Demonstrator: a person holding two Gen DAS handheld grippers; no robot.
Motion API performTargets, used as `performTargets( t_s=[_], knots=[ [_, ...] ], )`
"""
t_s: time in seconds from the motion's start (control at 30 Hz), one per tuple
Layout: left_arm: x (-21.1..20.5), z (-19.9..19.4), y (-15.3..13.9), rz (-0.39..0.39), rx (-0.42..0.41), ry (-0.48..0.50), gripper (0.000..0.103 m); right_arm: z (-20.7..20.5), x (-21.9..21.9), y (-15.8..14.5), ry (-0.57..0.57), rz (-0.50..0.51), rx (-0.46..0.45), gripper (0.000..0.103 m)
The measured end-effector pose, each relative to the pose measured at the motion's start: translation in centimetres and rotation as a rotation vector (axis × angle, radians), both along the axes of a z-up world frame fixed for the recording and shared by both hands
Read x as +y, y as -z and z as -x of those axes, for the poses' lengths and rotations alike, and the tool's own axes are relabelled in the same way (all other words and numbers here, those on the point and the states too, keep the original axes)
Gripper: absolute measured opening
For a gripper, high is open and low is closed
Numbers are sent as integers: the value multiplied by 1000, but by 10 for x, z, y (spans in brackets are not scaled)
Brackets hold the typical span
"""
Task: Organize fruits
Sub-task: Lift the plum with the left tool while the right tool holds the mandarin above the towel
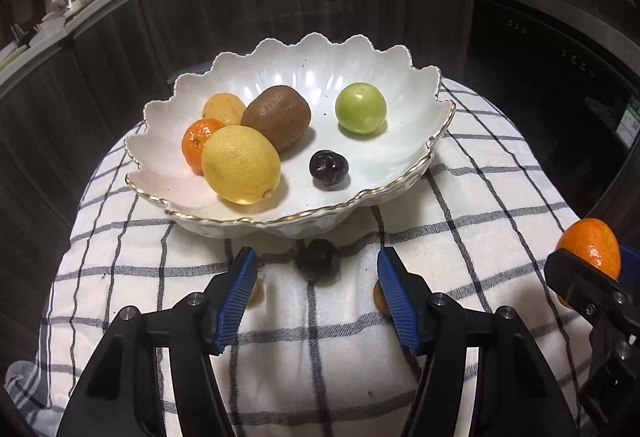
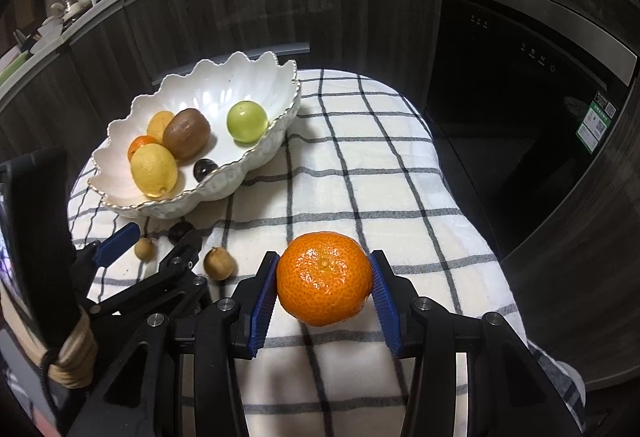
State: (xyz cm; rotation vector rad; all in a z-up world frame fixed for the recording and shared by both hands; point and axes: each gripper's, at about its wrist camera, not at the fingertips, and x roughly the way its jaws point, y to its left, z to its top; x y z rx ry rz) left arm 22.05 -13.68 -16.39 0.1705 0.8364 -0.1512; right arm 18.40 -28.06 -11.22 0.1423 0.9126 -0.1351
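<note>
Right gripper (image 2: 325, 287): fingers clamped on mandarin (image 2: 324, 279). Left gripper (image 1: 316, 277): fingers apart, empty; dark plum (image 1: 318, 259) just ahead, between fingertips and bowl (image 1: 280, 223).

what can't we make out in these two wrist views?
- Two small brown fruits: in the left wrist view, mostly hidden behind the left gripper fingers.
- Small orange in the bowl: largely behind the lemon in both views.
- Held mandarin and right gripper: near the left view's right edge, gripper cut off.
- Shelf jar labels, both views: too small.
</note>
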Motion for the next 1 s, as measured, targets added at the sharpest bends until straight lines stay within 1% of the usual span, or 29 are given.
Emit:
performTargets(
  t_s=[0.07, 0.13, 0.23, 0.3, 0.5, 0.67, 0.77, 0.8, 0.87, 0.93, 1.0],
  knots=[
    [-5, 0, 1, -20, -7, -25, 62, -1, -5, 2, 1, -5, 4, 46],
    [-6, -2, 1, -25, -6, -51, 62, -4, -11, 4, 0, -11, 5, 46],
    [-5, -4, 2, -15, -6, -92, 62, -8, -17, 4, -14, 6, -4, 46],
    [-5, -6, 3, 2, 11, -113, 62, -12, -20, 5, -29, 5, -10, 46],
    [-6, -10, 5, 32, 29, -119, 61, -19, -22, 7, -62, 31, -7, 46],
    [-4, -16, 12, 56, 63, -120, 61, -24, -18, 10, -67, 48, 17, 46],
    [-5, -19, 13, 65, 67, -118, 61, -25, -16, 11, -69, 50, 24, 46],
    [-6, -20, 14, 68, 68, -112, 60, -26, -15, 11, -69, 48, 25, 46],
    [-6, -22, 15, 72, 70, -105, 52, -27, -15, 12, -69, 39, 28, 46],
    [-7, -22, 17, 79, 77, -96, 48, -27, -15, 12, -68, 34, 30, 46],
    [-7, -21, 18, 93, 80, -93, 47, -28, -14, 12, -70, 37, 31, 46]
  ],
)
